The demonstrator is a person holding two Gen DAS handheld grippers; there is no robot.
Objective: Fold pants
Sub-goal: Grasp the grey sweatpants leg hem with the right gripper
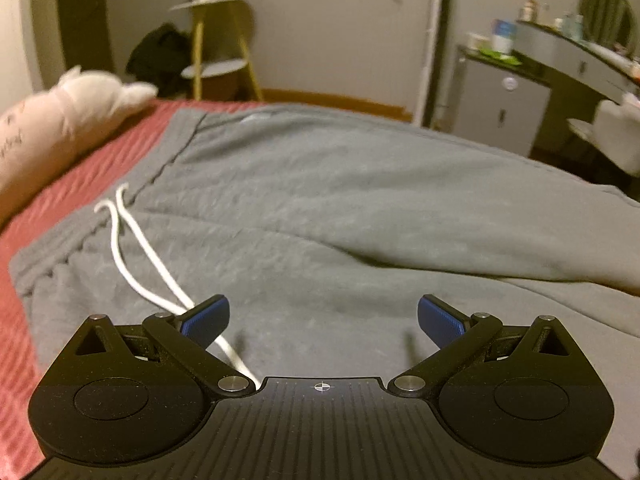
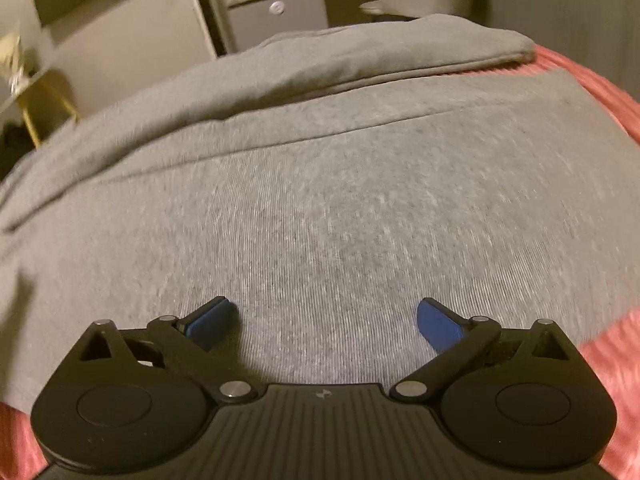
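Grey pants (image 1: 320, 208): spread flat on the red bedspread (image 1: 60, 184), waistband toward the pillow (image 1: 44, 136); white drawstring (image 1: 132, 248) trails from the waistband across the fabric. Left claw (image 1: 323, 322): spread wide over the pants near the drawstring, holding nothing; the cord passes under its left blue pad (image 1: 208, 320). Right claw (image 2: 325, 322): spread wide over a pants (image 2: 320, 200) leg, holding nothing; the other leg lies beyond it, cuff on the bedspread (image 2: 608, 92)
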